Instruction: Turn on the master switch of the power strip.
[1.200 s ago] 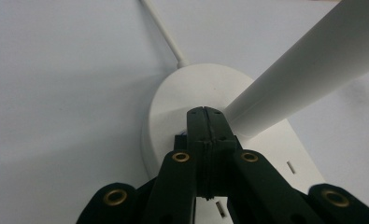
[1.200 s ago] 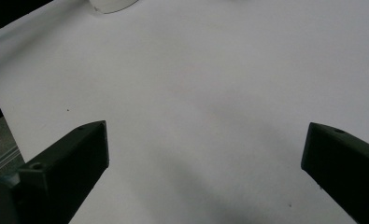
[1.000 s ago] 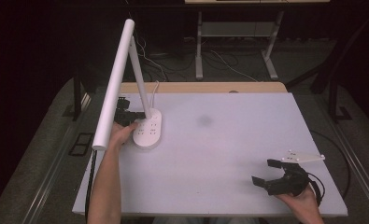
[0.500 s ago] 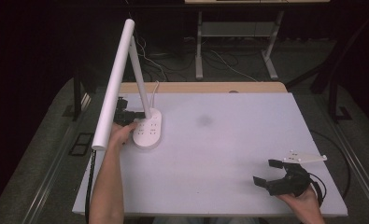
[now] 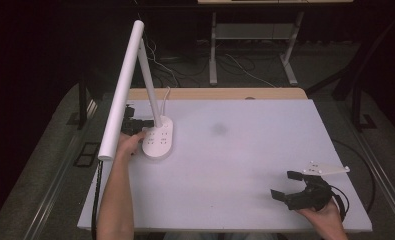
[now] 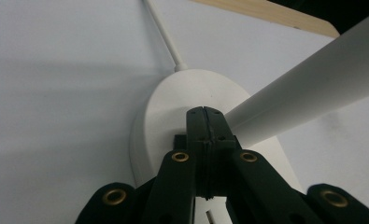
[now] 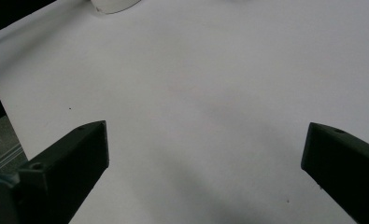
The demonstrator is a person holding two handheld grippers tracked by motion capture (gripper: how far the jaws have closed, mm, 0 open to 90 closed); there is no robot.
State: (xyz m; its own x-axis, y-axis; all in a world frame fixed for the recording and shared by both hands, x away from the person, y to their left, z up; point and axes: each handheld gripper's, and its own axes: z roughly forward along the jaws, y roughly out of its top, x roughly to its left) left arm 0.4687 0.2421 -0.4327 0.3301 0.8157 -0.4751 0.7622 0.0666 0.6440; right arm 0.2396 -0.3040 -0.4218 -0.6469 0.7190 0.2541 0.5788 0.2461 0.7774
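The right claw gapes wide, its jaws at the lower corners. White surface spreads between. A white lamp base peeks at the top edge.

High view overlooking the white table, gripper views close over it, all sharing the lamp base

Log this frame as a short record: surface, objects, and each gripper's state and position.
surface: white table
object: white desk lamp, base at the table's left, long head reaching toward the near edge
left gripper: jaws shut together, tips over the lamp base beside its arm; contact unclear
right gripper: open, near right corner, holding nothing
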